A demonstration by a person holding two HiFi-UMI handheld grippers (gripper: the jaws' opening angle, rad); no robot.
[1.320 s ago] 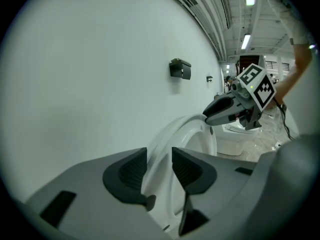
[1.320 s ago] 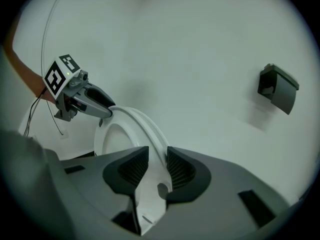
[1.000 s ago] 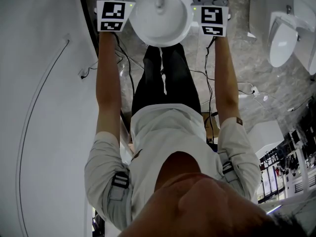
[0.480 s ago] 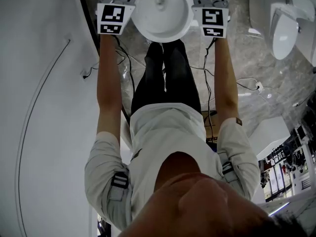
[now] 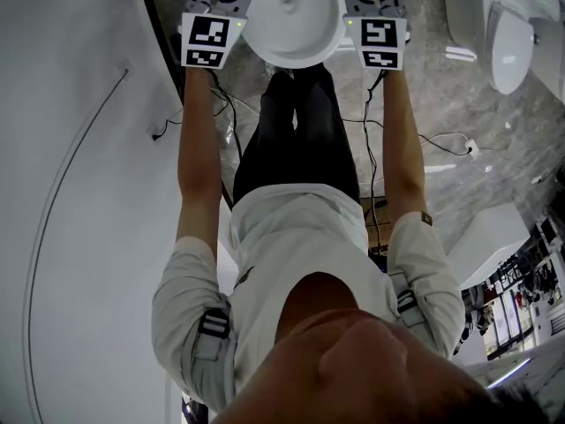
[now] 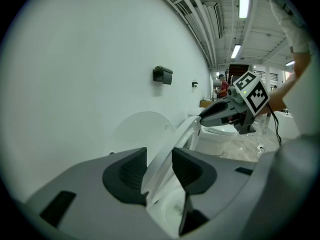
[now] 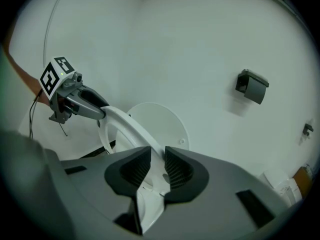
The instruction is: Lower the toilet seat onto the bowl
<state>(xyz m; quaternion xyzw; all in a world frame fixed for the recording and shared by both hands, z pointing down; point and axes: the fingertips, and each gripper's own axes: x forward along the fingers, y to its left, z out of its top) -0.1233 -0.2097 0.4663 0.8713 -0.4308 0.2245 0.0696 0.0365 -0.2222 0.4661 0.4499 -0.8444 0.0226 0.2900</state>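
Observation:
A white toilet bowl (image 5: pixel 291 25) stands at the top of the head view, with one gripper on each side of it. In the left gripper view the thin white toilet seat (image 6: pixel 182 136) slants up between the pads of my left gripper (image 6: pixel 159 166), which is shut on its rim. My right gripper (image 7: pixel 156 166) is shut on the seat's (image 7: pixel 125 124) other side, and its jaws have just eased open slightly. The round lid (image 7: pixel 160 121) stands upright against the wall behind. Each gripper view shows the other gripper (image 6: pixel 220 115) (image 7: pixel 100 111) on the seat.
A curved white wall (image 5: pixel 71 193) runs close on the left. Black cables (image 5: pixel 441 140) lie on the grey marble floor. Another white toilet (image 5: pixel 508 42) stands at the upper right. A dark box (image 7: pixel 252 86) is fixed to the wall above the lid.
In the head view both grippers have come back towards me relative to the bowl, still on either side of it. The bowl sits higher in the picture.

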